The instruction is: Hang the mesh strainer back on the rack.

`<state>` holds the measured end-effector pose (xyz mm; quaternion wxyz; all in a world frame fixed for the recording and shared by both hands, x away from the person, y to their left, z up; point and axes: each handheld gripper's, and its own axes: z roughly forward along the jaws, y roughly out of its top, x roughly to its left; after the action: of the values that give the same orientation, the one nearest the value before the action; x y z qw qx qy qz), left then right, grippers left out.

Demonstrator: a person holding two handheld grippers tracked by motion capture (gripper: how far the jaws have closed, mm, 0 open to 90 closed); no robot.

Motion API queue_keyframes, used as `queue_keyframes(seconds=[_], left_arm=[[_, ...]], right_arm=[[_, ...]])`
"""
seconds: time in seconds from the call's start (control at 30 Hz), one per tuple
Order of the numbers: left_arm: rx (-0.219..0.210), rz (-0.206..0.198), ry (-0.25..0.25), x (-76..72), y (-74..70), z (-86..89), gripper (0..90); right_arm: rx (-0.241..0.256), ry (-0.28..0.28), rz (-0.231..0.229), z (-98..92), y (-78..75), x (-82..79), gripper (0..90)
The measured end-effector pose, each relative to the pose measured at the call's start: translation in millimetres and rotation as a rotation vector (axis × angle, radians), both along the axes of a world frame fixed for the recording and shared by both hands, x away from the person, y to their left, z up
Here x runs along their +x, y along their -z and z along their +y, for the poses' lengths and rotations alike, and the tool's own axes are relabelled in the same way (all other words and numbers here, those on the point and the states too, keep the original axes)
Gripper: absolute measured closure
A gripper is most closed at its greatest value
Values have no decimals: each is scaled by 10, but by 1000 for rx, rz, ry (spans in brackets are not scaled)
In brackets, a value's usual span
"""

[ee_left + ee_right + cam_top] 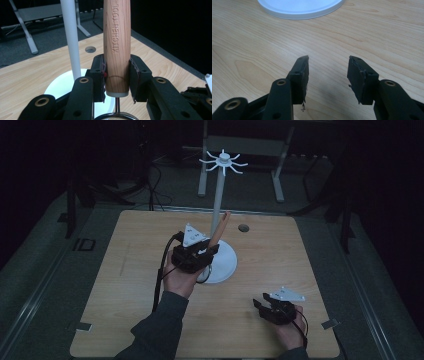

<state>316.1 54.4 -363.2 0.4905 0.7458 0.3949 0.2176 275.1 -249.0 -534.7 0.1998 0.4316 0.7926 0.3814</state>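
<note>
My left gripper is shut on the wooden handle of a kitchen tool, stamped "KITCHEN TOOL". The handle points up and away, close beside the white pole of a hook stand. A thin metal stem and a round mesh rim hang below the handle. The stand has a round white base and a ring of hooks on top. My right gripper rests open low over the table near the front right, with nothing between its fingers.
The wooden table has a small round hole behind the stand. Grey table legs and cables stand on the dark floor beyond the far edge. Small metal brackets sit at the front corners.
</note>
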Motion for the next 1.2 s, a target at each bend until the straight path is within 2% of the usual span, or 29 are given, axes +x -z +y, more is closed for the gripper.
queue_keyframes(seconds=[0.5, 1.2], left_arm=[[-31, -40, -13, -6, -172, 23, 685], [-86, -81, -41, -2, -330, 55, 685]], right_arm=[[-4, 1, -3, 2, -1, 0, 514], [-4, -2, -1, 6, 2, 10, 514]])
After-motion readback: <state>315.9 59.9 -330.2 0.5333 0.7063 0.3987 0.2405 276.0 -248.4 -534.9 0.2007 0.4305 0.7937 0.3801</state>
